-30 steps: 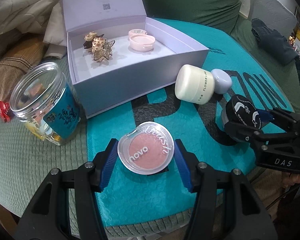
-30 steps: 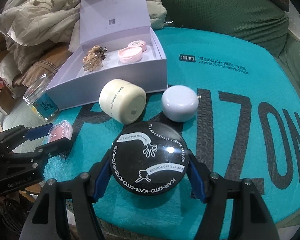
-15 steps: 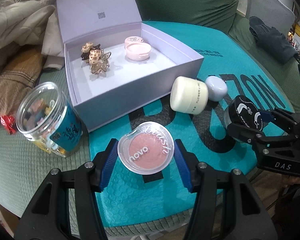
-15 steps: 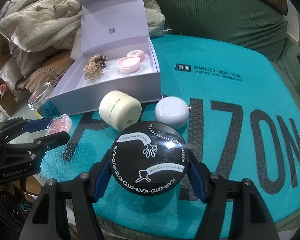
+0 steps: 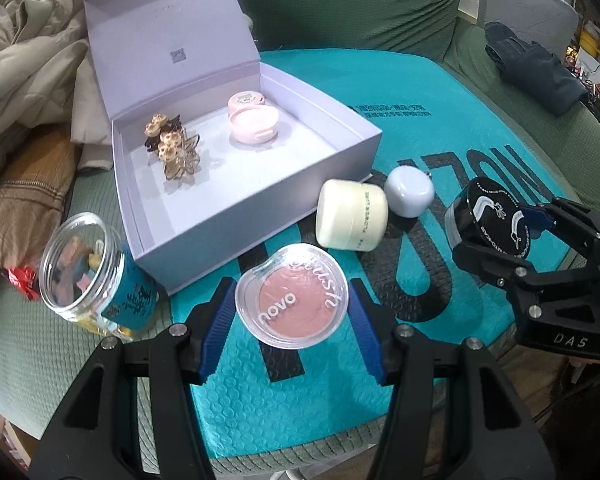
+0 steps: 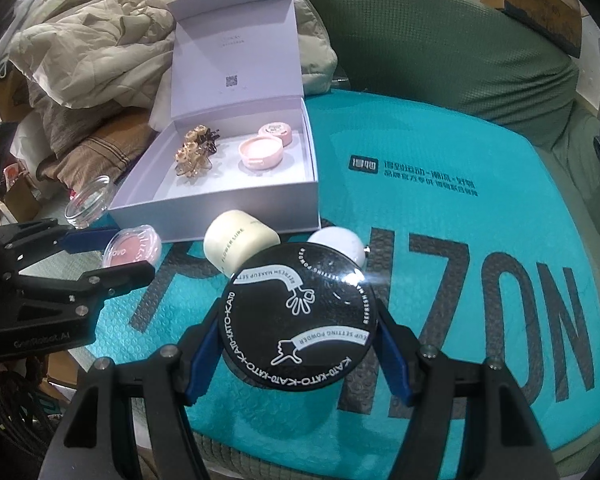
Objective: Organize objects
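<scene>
Box (image 5: 236, 216) has the clips (image 5: 172, 152) and pink pots (image 5: 254, 128) in already. My left gripper (image 5: 292, 312) is clamped on the blush (image 5: 292, 300), right gripper (image 6: 300, 340) on the powder (image 6: 300, 316). Cream jar (image 5: 352, 220) and white ball (image 5: 409, 193) wait near the box.

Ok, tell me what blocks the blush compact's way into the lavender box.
Nothing visible does. The blush compact is held in the left hand-held gripper, the box stands open just ahead, and its near floor is bare.

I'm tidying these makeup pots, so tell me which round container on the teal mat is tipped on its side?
The cream-yellow jar, lying on its side beside the pale grey-blue ball-shaped case in front of the lavender box.
</scene>
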Available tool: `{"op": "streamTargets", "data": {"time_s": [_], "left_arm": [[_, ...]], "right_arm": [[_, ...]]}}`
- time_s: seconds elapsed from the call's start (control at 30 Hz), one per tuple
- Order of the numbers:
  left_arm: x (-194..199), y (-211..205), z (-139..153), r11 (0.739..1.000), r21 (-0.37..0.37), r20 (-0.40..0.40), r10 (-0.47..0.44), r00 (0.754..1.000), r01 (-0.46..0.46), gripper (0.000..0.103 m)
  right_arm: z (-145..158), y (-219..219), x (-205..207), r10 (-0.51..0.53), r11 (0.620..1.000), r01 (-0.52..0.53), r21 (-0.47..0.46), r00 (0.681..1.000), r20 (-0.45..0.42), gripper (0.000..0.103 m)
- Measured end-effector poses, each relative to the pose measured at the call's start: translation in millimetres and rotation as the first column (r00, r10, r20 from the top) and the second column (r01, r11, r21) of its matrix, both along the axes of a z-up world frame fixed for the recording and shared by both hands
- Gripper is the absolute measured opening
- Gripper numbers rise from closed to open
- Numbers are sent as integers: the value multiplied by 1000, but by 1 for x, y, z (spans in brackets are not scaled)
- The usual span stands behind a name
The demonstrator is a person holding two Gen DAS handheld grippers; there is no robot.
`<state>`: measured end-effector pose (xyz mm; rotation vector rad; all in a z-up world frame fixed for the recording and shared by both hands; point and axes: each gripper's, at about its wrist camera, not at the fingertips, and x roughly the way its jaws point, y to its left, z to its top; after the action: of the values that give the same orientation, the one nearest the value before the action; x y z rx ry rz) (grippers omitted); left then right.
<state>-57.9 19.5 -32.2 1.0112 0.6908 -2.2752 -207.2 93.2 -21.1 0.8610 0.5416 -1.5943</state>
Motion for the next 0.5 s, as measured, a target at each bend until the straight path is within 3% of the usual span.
{"op": "streamTargets", "data": {"time_s": [0.5], "left_arm": [[-6, -27, 18, 999, -29, 4, -15, 1000, 16, 54]], "right_arm": [[25, -22, 1, 47, 999, -47, -17, 999, -28, 70]]}}
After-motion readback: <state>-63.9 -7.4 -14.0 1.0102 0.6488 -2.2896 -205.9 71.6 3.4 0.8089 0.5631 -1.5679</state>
